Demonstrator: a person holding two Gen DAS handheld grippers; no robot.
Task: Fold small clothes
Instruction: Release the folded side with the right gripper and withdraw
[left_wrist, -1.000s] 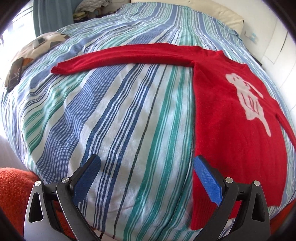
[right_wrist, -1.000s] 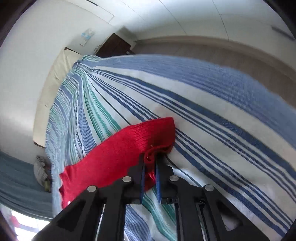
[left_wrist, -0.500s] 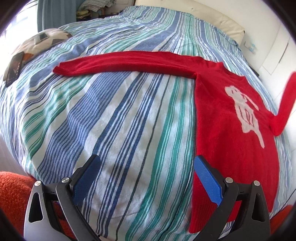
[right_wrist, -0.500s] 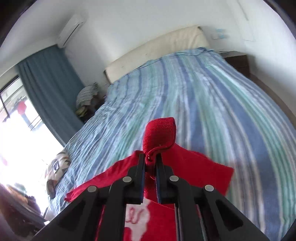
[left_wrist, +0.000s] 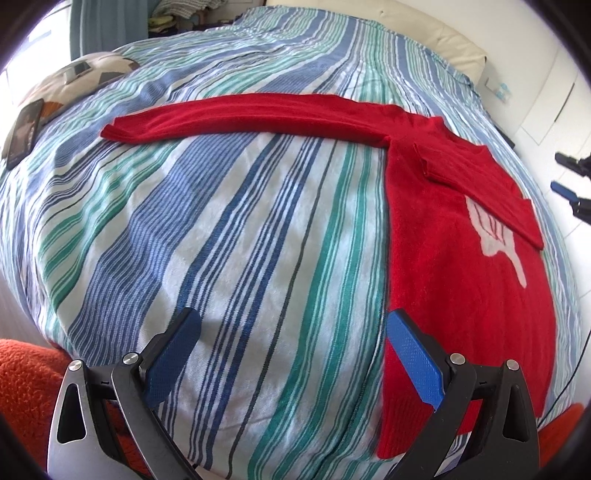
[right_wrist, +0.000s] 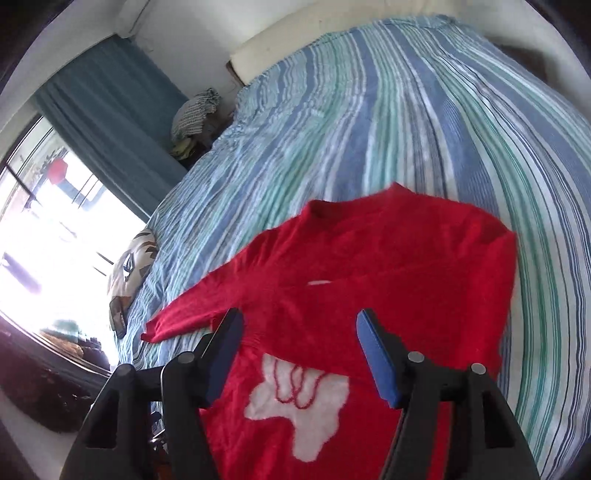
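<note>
Striped bed (left_wrist: 236, 221) holds the red sweater (left_wrist: 461, 280) (one sleeve folded across); both claws (left_wrist: 291, 354) (right_wrist: 299, 354) apart, empty.

Fuzzy knit sweater (left_wrist: 461, 280); smooth woven striped bedspread (left_wrist: 221, 221).

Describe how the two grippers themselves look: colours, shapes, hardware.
Both match. The left gripper and the right gripper each have two black angular fingers with triangular cut-outs and silver round pivot bolts, tipped with flat blue textured pads. No cables, markings or sleeves show.
</note>
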